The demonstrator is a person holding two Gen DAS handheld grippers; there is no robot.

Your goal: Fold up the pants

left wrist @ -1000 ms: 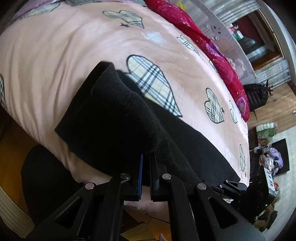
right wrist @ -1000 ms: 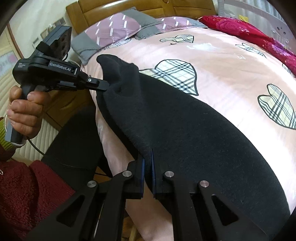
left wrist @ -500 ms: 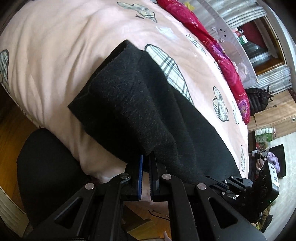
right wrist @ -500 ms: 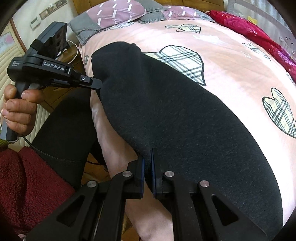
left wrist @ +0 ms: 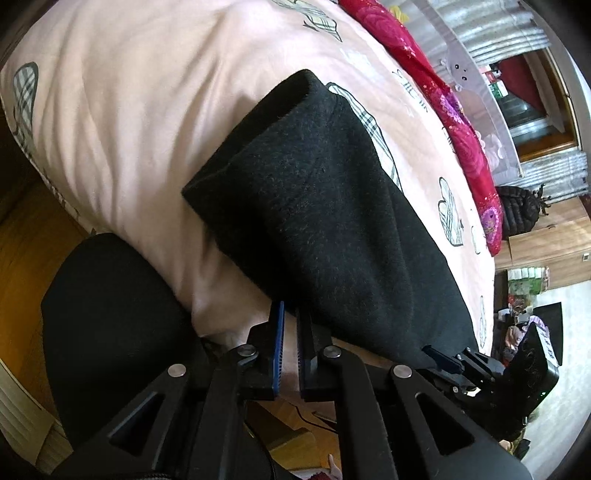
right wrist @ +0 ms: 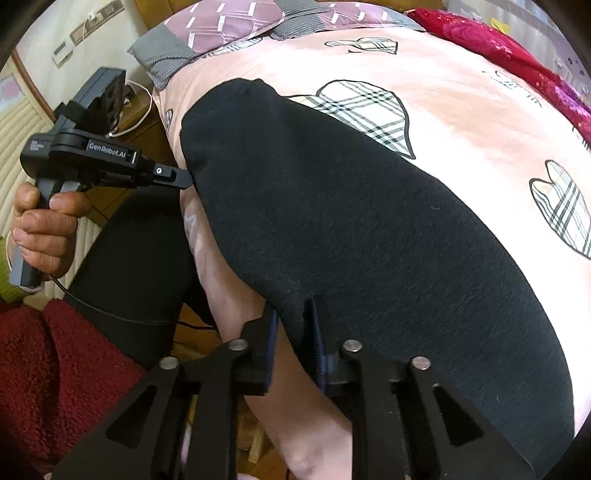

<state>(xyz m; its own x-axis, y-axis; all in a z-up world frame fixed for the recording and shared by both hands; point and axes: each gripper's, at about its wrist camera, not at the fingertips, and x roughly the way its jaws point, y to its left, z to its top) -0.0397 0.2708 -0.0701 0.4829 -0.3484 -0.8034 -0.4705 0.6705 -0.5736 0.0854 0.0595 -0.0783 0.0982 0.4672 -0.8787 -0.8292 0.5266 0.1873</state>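
Black pants (left wrist: 332, 229) lie folded lengthwise along the near edge of a pink bed (left wrist: 147, 110), also seen in the right wrist view (right wrist: 369, 240). My left gripper (left wrist: 290, 317) has its jaws slightly parted at the pants' near edge, with fabric at the tips; it also shows in the right wrist view (right wrist: 184, 179), touching the pants' corner. My right gripper (right wrist: 291, 317) has opened a little, with a fold of pants fabric between its fingers; it shows in the left wrist view (left wrist: 439, 360) at the pants' other end.
Pink sheet with plaid hearts (right wrist: 365, 107). Pillows (right wrist: 229, 26) lie at the headboard. A red blanket (left wrist: 461, 122) runs along the far side. A black chair seat (left wrist: 110, 325) sits beside the bed. My hand (right wrist: 40, 221) and red sleeve (right wrist: 55, 369) are low left.
Both grippers lowered the pants edge toward the bed's near side, flattening the fold. Both sets of jaws have widened from tightly shut to slightly parted.
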